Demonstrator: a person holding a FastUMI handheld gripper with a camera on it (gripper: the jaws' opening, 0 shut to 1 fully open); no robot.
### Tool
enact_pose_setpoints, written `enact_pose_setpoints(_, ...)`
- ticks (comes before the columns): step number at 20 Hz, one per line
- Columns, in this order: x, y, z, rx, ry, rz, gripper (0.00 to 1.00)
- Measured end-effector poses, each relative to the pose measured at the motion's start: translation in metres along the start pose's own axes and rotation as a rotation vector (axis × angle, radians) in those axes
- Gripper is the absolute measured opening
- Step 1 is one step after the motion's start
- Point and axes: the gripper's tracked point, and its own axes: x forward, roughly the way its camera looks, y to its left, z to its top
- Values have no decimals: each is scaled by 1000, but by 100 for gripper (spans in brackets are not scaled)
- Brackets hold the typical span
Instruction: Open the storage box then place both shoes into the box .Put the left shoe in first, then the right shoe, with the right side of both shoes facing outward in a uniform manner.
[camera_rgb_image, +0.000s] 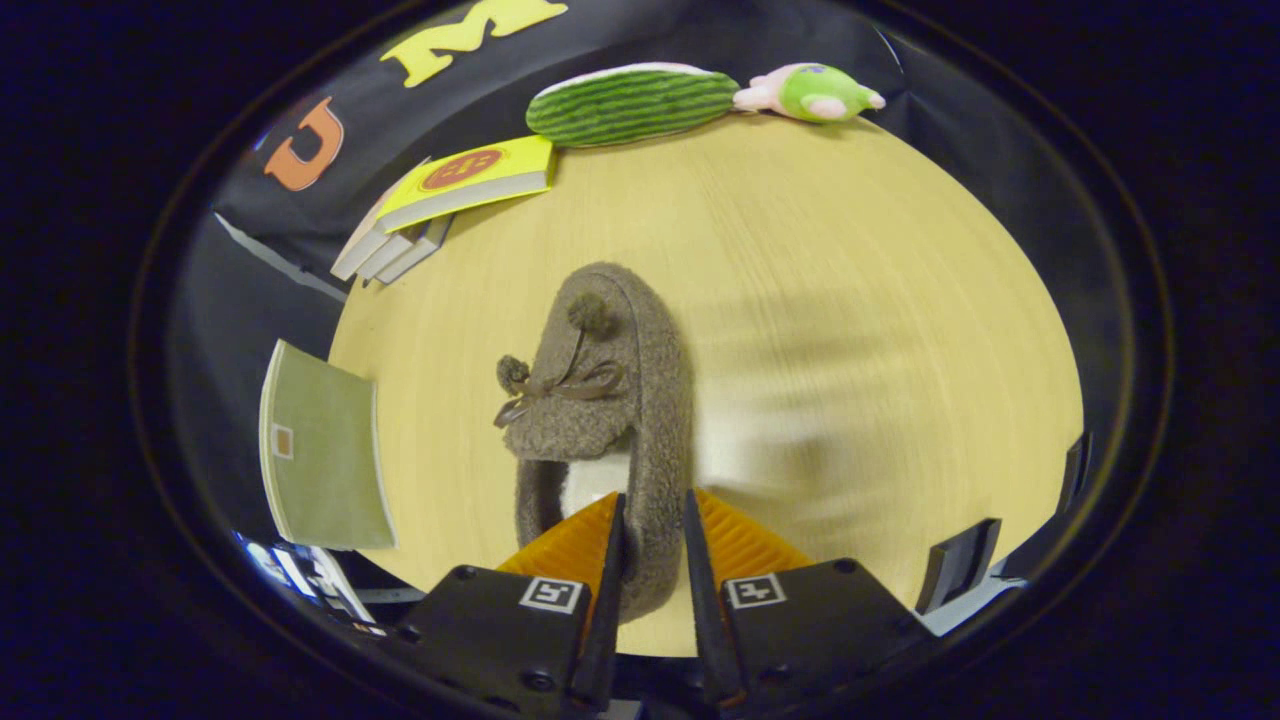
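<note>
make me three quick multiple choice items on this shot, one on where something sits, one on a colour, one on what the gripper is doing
1. Where does the watermelon-striped plush lie?
A. at the table's far edge, beyond the slipper
B. between the fingers
C. on the stack of books

2. What colour is the slipper?
A. red
B. grey-brown
C. blue

3. What is the gripper doing?
A. standing wide open above bare table
B. shut on the slipper's heel side wall
C. shut on a book

Answers:
1 A: the plush lies by the cloth wall, far past the slipper.
2 B: its fuzzy upper, bow and pompoms are all grey-brown.
3 B: the gripper has one finger inside the slipper's opening and one outside, squeezing the wall between them.
</note>
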Motion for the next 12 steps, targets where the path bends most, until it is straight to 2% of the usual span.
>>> enact_pose_setpoints(3, -8, -3, 0, 47, -9, 16, 25)
enact_pose_setpoints(4, -10, -5, 2, 79, -16, 20, 13)
enact_pose_setpoints(5, -11, -4, 3, 115, -20, 35, 9)
enact_pose_setpoints(8, -17, 8, -2, 208, -10, 101, 6)
enact_pose_setpoints(12, -40, 31, -4, 202, -36, 110, 6)
